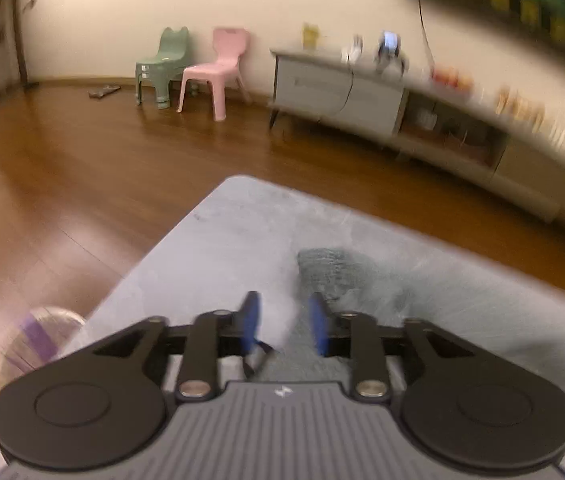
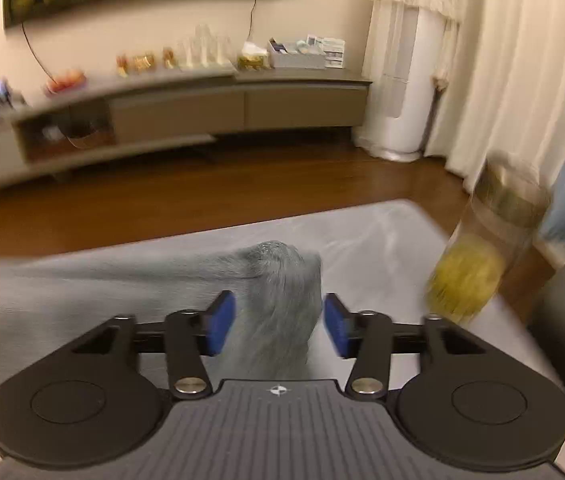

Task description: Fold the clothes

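both sets of blue fingers stand spread with nothing pinched. on the right gripper a raised fold of the grey garment sits between the pads but touches neither; on the left gripper the pads open over a darker, flatter patch of the same garment, the right-hand pad at its edge. the cloth lies on the pale grey bench, well inside its corners.

to do this step well, i would judge each pair should close low on a single clear edge — not a bunched hump — and both should lift evenly so the fold lands square.

hard to read: motion blur smears the cloth, so its outline, sleeves or hem cannot be told. a glass jar with something yellow stands near the bench corner, blurred; another rounded clear thing is cut off at the left.
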The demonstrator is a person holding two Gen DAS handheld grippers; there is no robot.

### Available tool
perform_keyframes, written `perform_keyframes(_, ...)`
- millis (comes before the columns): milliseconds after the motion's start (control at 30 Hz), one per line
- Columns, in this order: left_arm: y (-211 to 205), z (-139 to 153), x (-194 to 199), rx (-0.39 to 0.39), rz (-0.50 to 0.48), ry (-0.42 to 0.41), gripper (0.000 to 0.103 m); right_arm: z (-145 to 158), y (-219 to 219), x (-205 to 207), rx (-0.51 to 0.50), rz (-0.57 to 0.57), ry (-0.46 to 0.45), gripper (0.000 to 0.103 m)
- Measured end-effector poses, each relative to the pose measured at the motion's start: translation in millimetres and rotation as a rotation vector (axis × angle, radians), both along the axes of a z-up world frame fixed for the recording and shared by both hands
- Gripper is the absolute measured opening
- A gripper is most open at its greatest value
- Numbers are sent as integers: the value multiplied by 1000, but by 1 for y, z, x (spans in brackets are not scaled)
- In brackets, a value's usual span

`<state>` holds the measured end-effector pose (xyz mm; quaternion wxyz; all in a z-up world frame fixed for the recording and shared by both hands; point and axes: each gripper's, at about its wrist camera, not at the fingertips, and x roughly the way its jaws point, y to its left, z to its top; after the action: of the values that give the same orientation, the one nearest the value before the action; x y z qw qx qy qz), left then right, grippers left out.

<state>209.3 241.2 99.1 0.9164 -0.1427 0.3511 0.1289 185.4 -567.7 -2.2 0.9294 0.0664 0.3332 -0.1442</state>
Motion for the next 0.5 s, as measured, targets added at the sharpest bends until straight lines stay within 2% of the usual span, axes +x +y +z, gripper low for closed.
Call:
perform_keyframes(33, 8, -1, -21, -18, 9, -9, 53, -1, 11, -20, 33, 46, -16, 82)
perform_keyframes(100, 22, -8, -64, -33, 33, -6, 56, -3, 35, -61, 90, 155, -29, 83)
perform_keyframes(200, 42, -19, -118, -63, 71, 12, 63, -9, 86, -122, 125, 403, 40, 87)
perform_keyframes(300, 47, -34, -123, -89, 32, 90, 65, -24, 143, -170, 125, 648, 102, 92)
perform_keyframes(400, 28, -49, -118, -42, -11, 138, 70, -43, 194, -192, 28, 801, 181, 93)
perform_keyframes(433, 21, -54, -117, -31, -23, 142, 67, -49, 207, -196, -11, 835, 202, 91)
perform_keyframes(467, 12, -57, -119, -5, -40, 144, 39, -53, 218, -201, -43, 866, 220, 79)
perform_keyframes(500, 2, -59, -121, 24, -59, 145, 18, -57, 225, -204, -69, 887, 235, 63)
